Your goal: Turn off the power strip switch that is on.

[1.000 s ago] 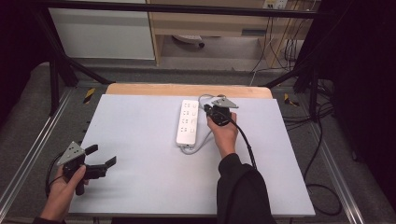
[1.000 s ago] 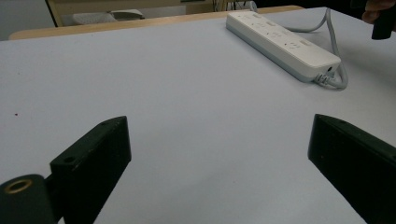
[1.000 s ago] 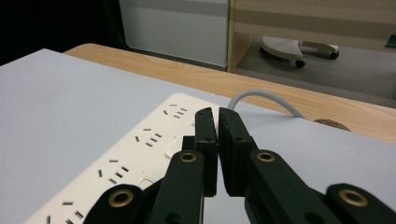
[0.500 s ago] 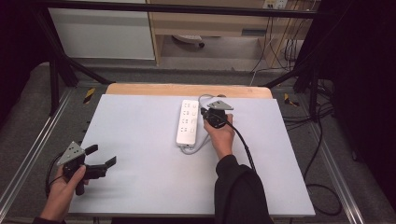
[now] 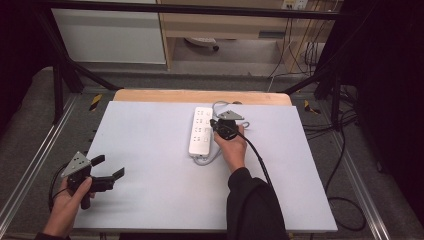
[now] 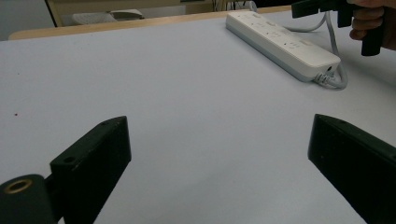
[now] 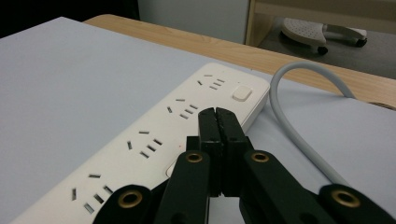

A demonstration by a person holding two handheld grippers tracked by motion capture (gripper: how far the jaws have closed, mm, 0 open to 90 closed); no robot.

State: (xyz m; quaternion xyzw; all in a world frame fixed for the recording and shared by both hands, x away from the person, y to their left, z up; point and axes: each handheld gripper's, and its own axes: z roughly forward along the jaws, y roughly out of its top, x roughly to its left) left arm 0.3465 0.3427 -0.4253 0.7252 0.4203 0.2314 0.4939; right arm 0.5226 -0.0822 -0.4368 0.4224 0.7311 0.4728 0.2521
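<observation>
Near the front edge of the pale grey table, the left gripper rests in the person's left hand with its two black jaws spread wide and nothing between them. Farther back, past the middle of the table, lies a long white plastic power strip with rows of plug holes and a small square button at each end (the one at the near end is half hidden by the jaws). The right gripper hovers over the strip's right side with its jaws pressed together, holding nothing, the tips pointing down at the strip's top. I think the strip is hard, stiff and fairly light, and its smooth top looks slippery, so it is best pinched across its narrow sides. Its thick grey cord curls away behind it toward the wooden table edge, and it looks bendy, so it may tug.
</observation>
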